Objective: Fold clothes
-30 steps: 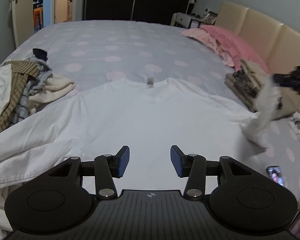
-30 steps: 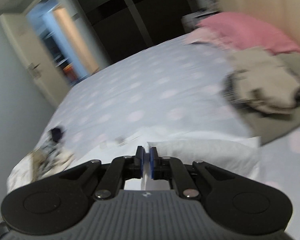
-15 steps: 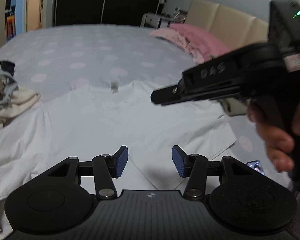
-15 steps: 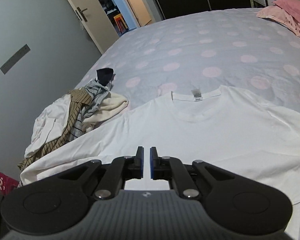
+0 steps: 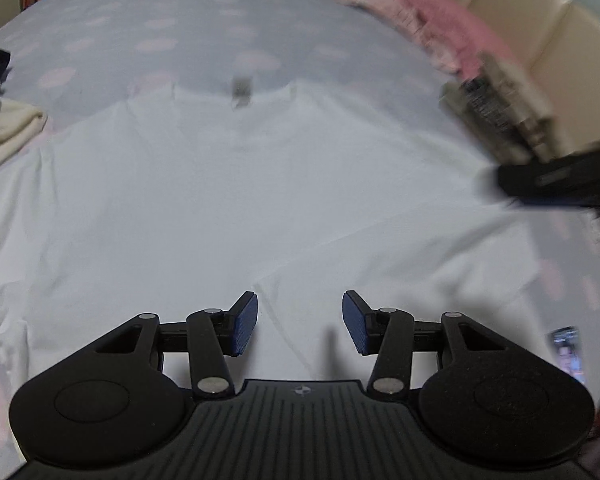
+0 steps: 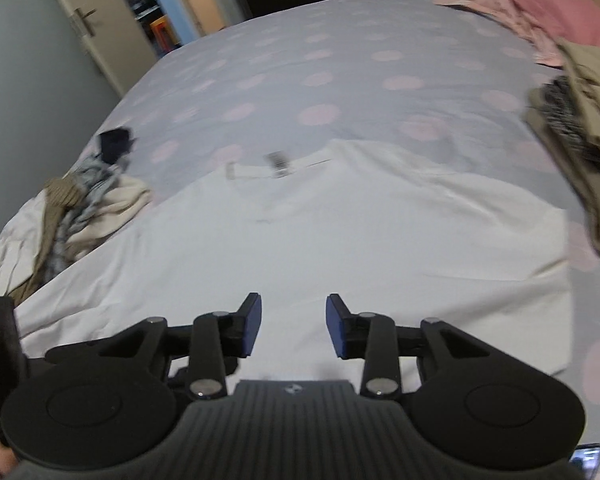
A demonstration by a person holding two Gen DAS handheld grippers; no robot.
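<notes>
Left gripper point(image 5: 300, 326) had its jaws partly apart, nothing between the blue pads point(image 5: 244, 326); it hung over the near part of the white T-shirt point(image 5: 220, 184), and whether it touched the cloth could not be told. Right gripper point(image 6: 294, 326) had its jaws opening, about half apart, nothing between them, also over the near part of the shirt point(image 6: 340, 232).

The shirt lay spread flat on the bed point(image 6: 300, 60), grey sheet with pink dots, collar and neck label point(image 6: 278, 162) at the far side. Its right side was folded over onto the body, edge running diagonally in the left view.

A heap of unfolded clothes point(image 6: 68, 208) sat at the left of the bed, just beside the shirt's left sleeve. A stack of folded clothes point(image 6: 580, 120) sat at the right, close to the right shoulder. A pink pillow point(image 6: 540, 4) lay far right by the headboard point(image 5: 540, 24). A phone point(image 5: 566, 350) lay near right on the sheet. Left view was blurred. No containers seen.
</notes>
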